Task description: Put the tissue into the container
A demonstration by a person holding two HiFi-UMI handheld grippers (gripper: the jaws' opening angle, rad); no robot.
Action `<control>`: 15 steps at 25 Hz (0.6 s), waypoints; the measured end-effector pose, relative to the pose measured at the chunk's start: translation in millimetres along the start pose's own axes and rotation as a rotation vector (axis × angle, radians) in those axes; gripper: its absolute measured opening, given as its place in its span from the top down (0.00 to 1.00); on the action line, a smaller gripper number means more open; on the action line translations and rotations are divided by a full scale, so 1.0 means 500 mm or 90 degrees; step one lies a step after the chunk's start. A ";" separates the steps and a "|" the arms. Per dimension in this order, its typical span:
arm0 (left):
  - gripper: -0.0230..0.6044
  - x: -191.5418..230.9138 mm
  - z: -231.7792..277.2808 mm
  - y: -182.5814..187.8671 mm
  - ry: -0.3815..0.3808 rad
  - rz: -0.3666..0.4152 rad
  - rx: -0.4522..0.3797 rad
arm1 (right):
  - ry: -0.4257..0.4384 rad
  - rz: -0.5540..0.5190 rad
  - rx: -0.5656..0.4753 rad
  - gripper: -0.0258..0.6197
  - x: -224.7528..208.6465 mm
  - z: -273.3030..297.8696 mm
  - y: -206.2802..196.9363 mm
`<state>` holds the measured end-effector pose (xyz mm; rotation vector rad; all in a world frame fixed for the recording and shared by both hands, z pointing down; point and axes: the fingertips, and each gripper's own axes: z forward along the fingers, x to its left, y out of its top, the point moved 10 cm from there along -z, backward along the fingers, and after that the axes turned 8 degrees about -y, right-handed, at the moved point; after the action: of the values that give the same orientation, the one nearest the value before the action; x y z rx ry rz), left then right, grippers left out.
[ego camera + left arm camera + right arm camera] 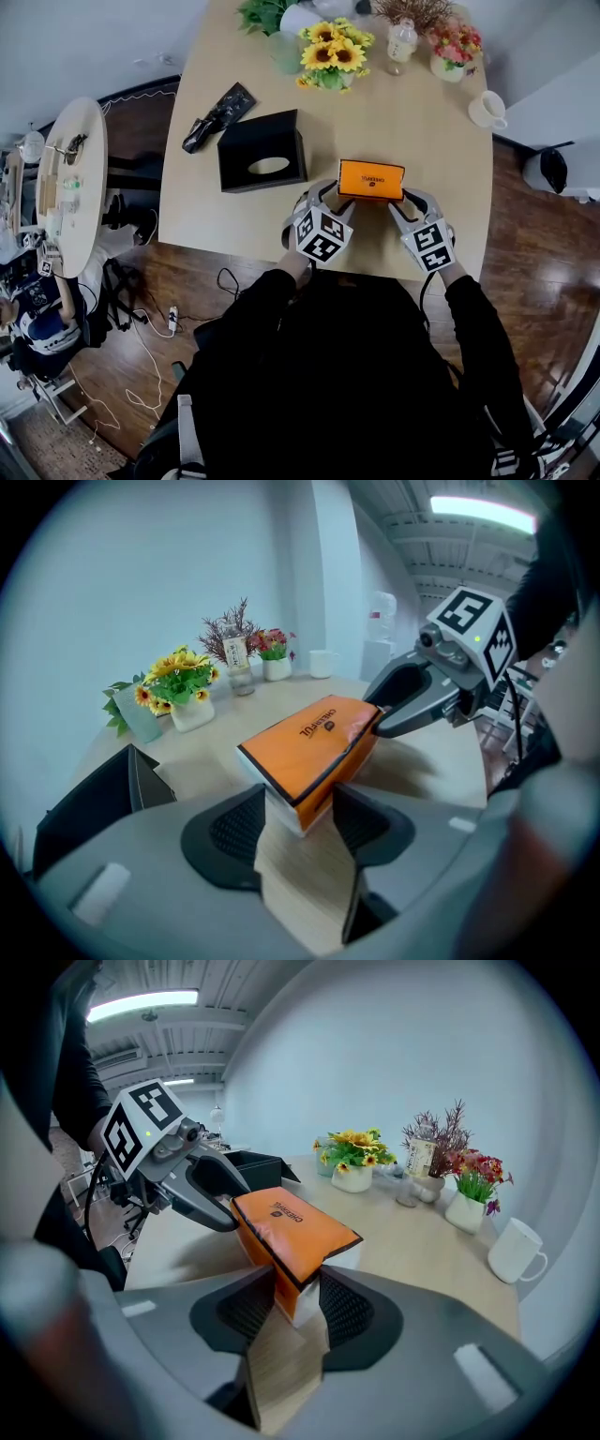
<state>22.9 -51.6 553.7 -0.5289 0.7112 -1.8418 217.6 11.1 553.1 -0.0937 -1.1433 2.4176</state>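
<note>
An orange tissue pack (371, 180) is held between my two grippers over the near part of the wooden table (412, 122). My left gripper (330, 195) is shut on its left end; in the left gripper view both pads touch the sides of the tissue pack (314, 742). My right gripper (410, 199) is shut on the right end of the pack (291, 1227). The black container (262, 150), with an oval opening in its top, stands to the left of the pack and a little farther back. It also shows in the gripper views, as the container (94, 808) and the container (253, 1162).
Sunflowers in a white pot (333, 52), a small bottle (401, 39), a vase of pink flowers (450, 56) and a white mug (487, 108) stand along the far side. A black wrapper (216, 114) lies beyond the container. A round side table (75, 178) stands at the left.
</note>
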 end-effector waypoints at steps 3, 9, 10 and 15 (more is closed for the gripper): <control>0.65 0.000 0.000 -0.002 0.003 0.004 0.002 | -0.001 -0.001 -0.001 0.73 0.001 0.001 0.000; 0.67 0.000 0.003 -0.005 0.003 0.006 0.002 | -0.004 -0.003 -0.001 0.73 0.003 0.002 -0.002; 0.67 0.000 0.003 -0.004 0.001 0.006 0.003 | -0.005 -0.004 0.000 0.73 0.003 0.002 -0.001; 0.69 -0.006 -0.001 -0.003 -0.003 0.002 0.008 | -0.011 -0.011 0.010 0.74 0.005 -0.003 0.003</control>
<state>22.6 -48.5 554.1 -0.5228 0.6962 -1.8410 215.1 12.5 551.4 -0.0576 -1.1274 2.4175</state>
